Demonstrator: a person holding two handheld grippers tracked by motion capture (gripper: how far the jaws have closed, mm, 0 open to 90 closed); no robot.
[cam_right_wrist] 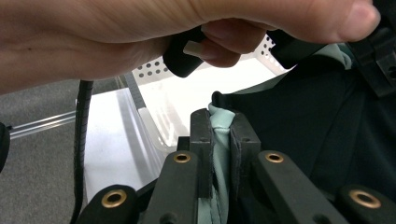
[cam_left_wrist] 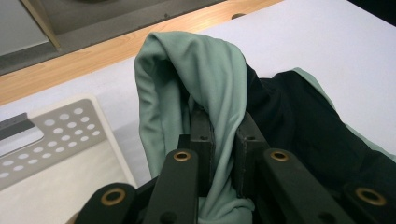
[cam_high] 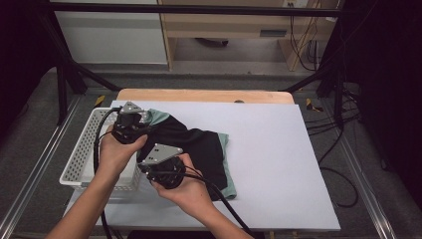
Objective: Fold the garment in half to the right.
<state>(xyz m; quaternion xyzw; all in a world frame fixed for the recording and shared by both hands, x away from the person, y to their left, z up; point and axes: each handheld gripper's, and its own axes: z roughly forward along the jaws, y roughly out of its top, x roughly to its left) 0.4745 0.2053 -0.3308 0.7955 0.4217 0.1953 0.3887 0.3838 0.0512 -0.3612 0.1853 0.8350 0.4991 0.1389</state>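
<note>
A black garment with mint-green trim (cam_high: 196, 149) lies bunched on the white table cover (cam_high: 278, 164), left of centre. My left gripper (cam_high: 141, 121) holds the garment's far left end beside the basket; in the left gripper view its jaws are shut on a fold of mint-green fabric (cam_left_wrist: 219, 93) that arches over the pads. My right gripper (cam_high: 149, 172) sits nearer the front edge. In the right gripper view its jaws pinch a mint-green hem (cam_right_wrist: 219, 126) with black cloth (cam_right_wrist: 327, 130) at the right. The other hand (cam_right_wrist: 140, 37) crosses the top of that view.
A white perforated basket (cam_high: 82, 159) stands at the table's left edge, touching my hands. A wooden strip (cam_high: 204, 95) runs along the far side. Black frame posts (cam_high: 62, 84) and cables (cam_high: 343, 119) flank the table. The cover's right half lies bare.
</note>
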